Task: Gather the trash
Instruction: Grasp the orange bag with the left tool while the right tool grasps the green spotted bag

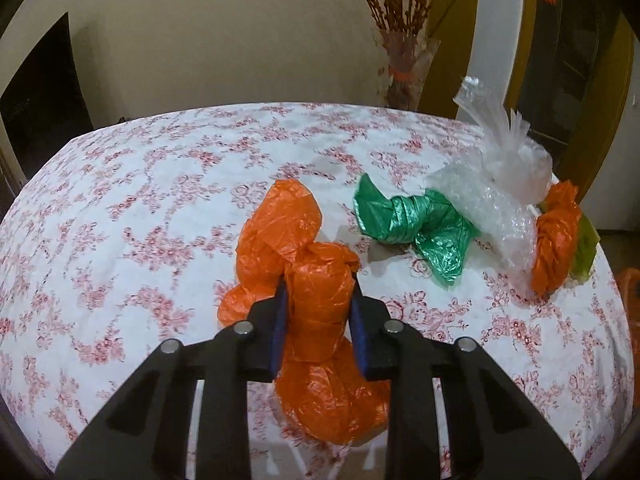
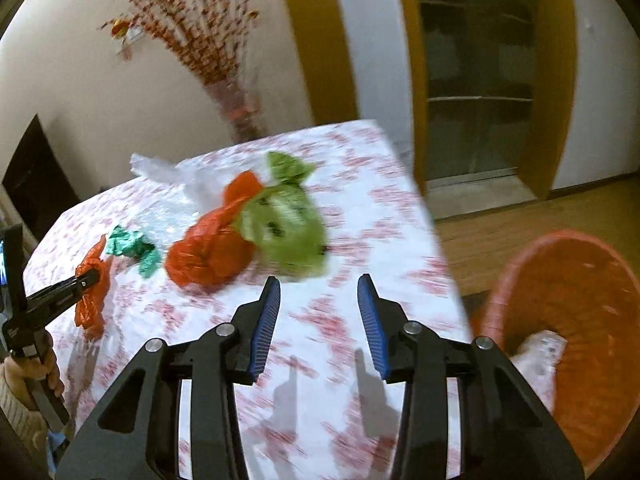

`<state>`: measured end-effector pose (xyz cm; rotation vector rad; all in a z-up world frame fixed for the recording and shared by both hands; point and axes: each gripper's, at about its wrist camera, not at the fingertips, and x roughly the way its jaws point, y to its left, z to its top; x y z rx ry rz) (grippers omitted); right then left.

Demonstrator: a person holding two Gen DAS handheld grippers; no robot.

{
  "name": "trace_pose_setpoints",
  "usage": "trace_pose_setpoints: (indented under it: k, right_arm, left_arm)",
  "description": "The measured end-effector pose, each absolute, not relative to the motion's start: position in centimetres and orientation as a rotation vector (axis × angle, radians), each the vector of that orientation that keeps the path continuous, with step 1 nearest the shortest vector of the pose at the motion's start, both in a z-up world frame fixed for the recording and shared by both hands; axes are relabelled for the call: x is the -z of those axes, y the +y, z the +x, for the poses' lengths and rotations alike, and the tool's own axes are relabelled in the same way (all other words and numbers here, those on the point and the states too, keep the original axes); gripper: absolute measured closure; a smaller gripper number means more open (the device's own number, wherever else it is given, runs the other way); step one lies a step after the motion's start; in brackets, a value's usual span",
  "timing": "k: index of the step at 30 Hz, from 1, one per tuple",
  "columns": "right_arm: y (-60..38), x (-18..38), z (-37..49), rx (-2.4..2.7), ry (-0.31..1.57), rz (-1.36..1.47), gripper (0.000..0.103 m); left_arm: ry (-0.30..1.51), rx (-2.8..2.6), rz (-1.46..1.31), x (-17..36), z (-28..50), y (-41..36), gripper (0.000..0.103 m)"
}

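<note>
My left gripper (image 1: 318, 294) is shut on a knotted orange plastic bag (image 1: 316, 304) on the flowered tablecloth (image 1: 120, 200). Beyond it lie a green bag (image 1: 412, 224), clear bubble wrap (image 1: 496, 196) and a second orange bag (image 1: 554, 236). In the right wrist view my right gripper (image 2: 319, 292) is open and empty above the table, near a light green bag (image 2: 288, 224) and the second orange bag (image 2: 208, 252). The left gripper (image 2: 86, 280) shows at the left edge, on the first orange bag (image 2: 90, 304). An orange bin (image 2: 568, 320) stands off the table's right edge.
A glass vase (image 1: 404, 68) with red dried branches stands behind the table's far edge. A white wrapper (image 2: 540, 356) lies in the bin. A wooden cabinet (image 2: 480, 80) and wood floor (image 2: 540, 216) lie to the right. A dark panel (image 1: 40, 100) stands far left.
</note>
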<state>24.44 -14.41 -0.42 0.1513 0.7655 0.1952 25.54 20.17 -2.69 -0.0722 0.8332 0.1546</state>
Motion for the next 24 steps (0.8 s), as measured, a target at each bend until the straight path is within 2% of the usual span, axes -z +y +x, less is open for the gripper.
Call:
trace_pose_setpoints:
  k: [9,10,11,12,16,24]
  right_arm:
    - [-9.2,2.6,29.4,-0.184,0.807,0.045,0.062]
    - [-9.1,2.8,29.8,-0.176,0.809,0.042,0.073]
    - [-9.1,3.0,30.3,-0.169,0.811,0.036,0.08]
    - [-9.1,3.3,30.8,-0.157,0.815,0.031,0.101]
    - [-10.8,2.8,30.7,-0.152,0.79,0.087,0.102]
    - [-17.0,-2.0,25.3,-0.085,0.652,0.146,0.102]
  left_arm:
    - [0.803,-0.119,-0.071,1.1,24.6,20.1,0.075]
    - [0.801,-0.115,-0.072,1.0,24.6,20.0,0.075]
    - [0.796,-0.109,-0.073,0.8,24.5,19.9,0.075]
    - [0.792,-0.103,-0.075,0.6,24.4,19.8,0.075]
    - [0.778,-0.08,-0.073,-0.2,24.1,18.9,0.075]
    - [0.749,0.003,-0.05,-1.9,23.3,14.7,0.075]
